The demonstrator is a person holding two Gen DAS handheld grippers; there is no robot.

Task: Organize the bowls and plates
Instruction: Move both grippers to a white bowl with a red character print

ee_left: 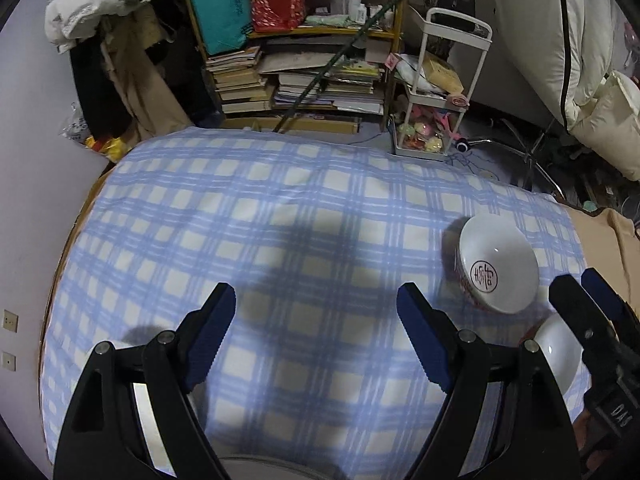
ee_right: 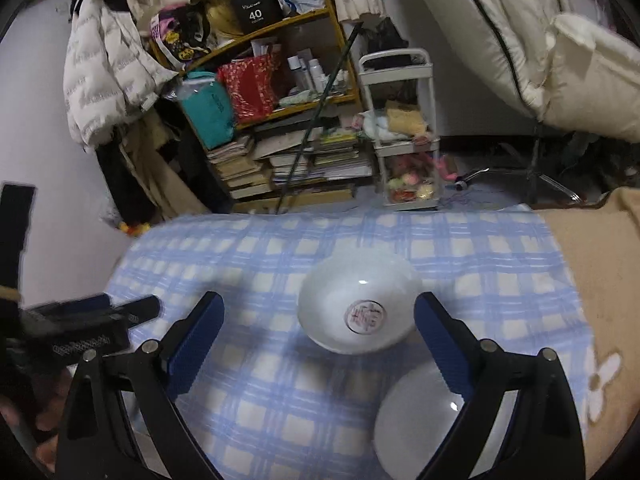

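A white bowl (ee_left: 498,270) with a red round emblem inside rests on the blue checked cloth (ee_left: 280,220), far right in the left wrist view. A second white dish (ee_left: 558,354) lies just in front of it. My left gripper (ee_left: 316,294) is open over bare cloth, well left of both. In the right wrist view the emblem bowl (ee_right: 360,308) sits between and just ahead of the wide-spread fingers of my right gripper (ee_right: 320,300), which is open; the pads do not press on it. The plain dish (ee_right: 416,420) lies partly under the right finger (ee_right: 444,344).
A tan blanket (ee_right: 592,280) covers the surface right of the cloth. Beyond the far edge stand a cluttered yellow shelf (ee_left: 312,32) of books and bags, a white rolling cart (ee_left: 436,92) and a hanging white coat (ee_right: 104,72). A white wall (ee_left: 24,160) is at left.
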